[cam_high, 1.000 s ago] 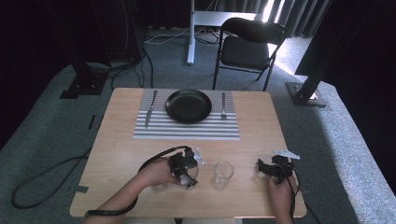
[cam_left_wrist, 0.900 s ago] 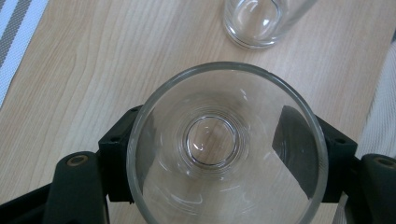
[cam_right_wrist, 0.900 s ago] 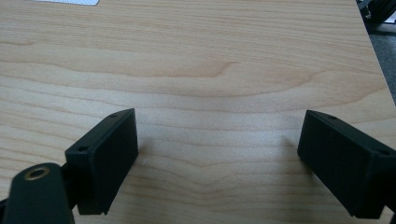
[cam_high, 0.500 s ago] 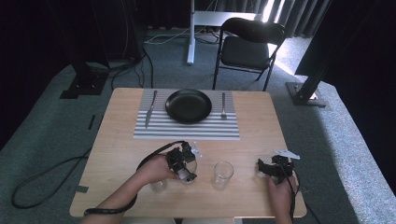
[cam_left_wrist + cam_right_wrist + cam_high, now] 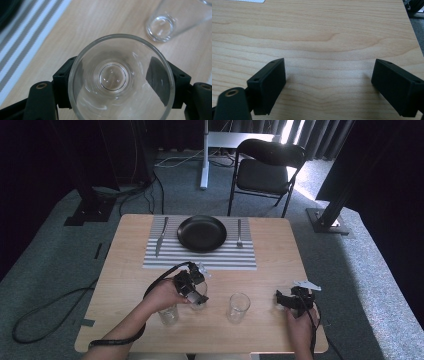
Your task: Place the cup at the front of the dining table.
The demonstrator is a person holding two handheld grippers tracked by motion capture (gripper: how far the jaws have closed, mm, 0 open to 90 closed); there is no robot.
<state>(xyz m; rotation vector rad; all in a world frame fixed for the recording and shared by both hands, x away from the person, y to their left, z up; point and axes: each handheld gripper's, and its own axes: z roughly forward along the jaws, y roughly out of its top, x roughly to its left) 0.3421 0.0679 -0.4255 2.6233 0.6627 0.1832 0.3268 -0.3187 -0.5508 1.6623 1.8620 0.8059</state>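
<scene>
Left gripper (image 5: 196, 292): its jaws are clamping a clear glass (image 5: 120, 80) from both sides, one pad pressing on each side of the wall; in the left gripper view the camera is looking straight down into the glass's open mouth.
Held glass: it is sitting between the jaws over the front part of the table (image 5: 125, 270), left of the middle and in front of the striped placemat (image 5: 200, 260).
Second glass (image 5: 238, 306): it is standing upright near the front edge, about midway along it, apart from the held one.
Third glass (image 5: 168, 314): it is standing near the front edge, just beside the person's left hand (image 5: 162, 295).
Right gripper (image 5: 286, 300): it is resting low near the front right corner, its jaws standing wide apart with bare wood between them.
Placemat setting: a black plate (image 5: 201, 233) is lying in the middle toward the far edge, with a knife (image 5: 160, 236) to its left and a fork (image 5: 239, 233) to its right.
</scene>
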